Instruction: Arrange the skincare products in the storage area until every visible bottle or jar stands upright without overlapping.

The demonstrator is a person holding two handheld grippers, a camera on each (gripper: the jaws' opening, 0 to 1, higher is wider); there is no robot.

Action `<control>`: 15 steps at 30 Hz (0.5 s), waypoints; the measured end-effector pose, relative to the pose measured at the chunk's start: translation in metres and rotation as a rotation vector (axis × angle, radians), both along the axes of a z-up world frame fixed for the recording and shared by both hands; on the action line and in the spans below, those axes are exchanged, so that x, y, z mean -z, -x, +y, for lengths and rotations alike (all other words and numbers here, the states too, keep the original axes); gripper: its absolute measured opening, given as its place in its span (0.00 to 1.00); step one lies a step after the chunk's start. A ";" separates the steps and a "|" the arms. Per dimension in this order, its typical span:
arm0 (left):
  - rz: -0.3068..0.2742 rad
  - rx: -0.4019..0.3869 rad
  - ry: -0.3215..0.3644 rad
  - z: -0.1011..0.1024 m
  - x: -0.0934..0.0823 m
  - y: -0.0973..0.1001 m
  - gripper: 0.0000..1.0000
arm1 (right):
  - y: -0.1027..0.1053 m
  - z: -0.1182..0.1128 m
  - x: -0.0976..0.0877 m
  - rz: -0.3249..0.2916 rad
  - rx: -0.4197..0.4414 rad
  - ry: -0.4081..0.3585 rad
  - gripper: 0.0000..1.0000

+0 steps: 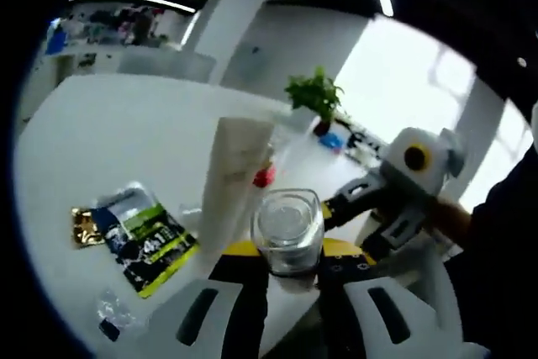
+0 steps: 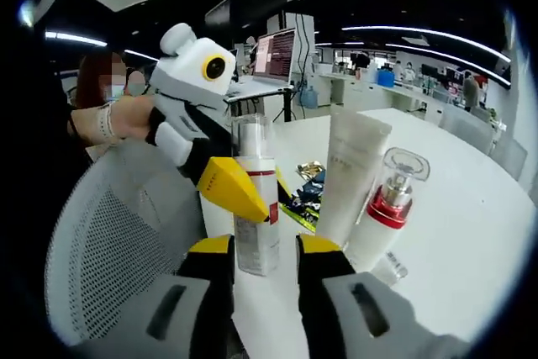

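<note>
Both grippers pinch the clear-capped spray bottle (image 2: 256,199) upright on the white table (image 2: 471,208), the white tube (image 2: 353,174) at its two o'clock: left gripper (image 1: 290,308) yellow pads closed, right gripper (image 2: 265,262) likewise. Release one gently, keeping it vertical

At the bottom of the left gripper view I see my left gripper (image 1: 290,313): white jaws with dark slots, yellow and black behind. My right gripper (image 2: 265,292) looks the same, yellow pads on top. A dark sleeve (image 1: 504,241) fills the right edge.
</note>
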State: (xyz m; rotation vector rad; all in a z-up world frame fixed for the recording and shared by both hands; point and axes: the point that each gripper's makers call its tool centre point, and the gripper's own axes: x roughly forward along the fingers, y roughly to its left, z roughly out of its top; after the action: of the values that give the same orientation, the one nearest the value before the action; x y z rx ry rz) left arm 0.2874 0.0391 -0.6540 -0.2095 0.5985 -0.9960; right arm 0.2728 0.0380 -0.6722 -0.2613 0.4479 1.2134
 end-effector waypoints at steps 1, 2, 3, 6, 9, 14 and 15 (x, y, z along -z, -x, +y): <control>-0.029 0.047 -0.016 -0.001 -0.001 0.004 0.18 | 0.000 0.000 -0.001 0.000 -0.005 -0.005 0.27; -0.064 0.085 -0.023 -0.003 -0.002 0.006 0.18 | 0.002 0.000 -0.001 0.005 -0.022 -0.011 0.28; -0.070 0.107 -0.028 -0.004 -0.003 0.009 0.18 | 0.006 0.002 -0.001 0.018 -0.050 -0.014 0.27; -0.104 0.184 -0.041 -0.007 -0.006 0.018 0.18 | 0.010 0.004 -0.001 0.018 -0.090 -0.022 0.28; -0.144 0.255 -0.045 -0.010 -0.009 0.025 0.18 | 0.015 0.006 -0.001 0.041 -0.117 -0.033 0.29; -0.214 0.342 0.014 -0.018 -0.023 0.032 0.17 | 0.022 0.011 -0.007 0.069 -0.149 -0.083 0.26; -0.212 0.356 0.031 -0.020 -0.025 0.034 0.17 | 0.024 0.012 -0.008 0.071 -0.157 -0.088 0.25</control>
State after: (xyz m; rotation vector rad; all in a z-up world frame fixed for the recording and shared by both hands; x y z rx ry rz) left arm 0.2532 0.0194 -0.6286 -0.0226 0.4334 -1.3528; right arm 0.2491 0.0499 -0.6646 -0.1807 0.4409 1.3955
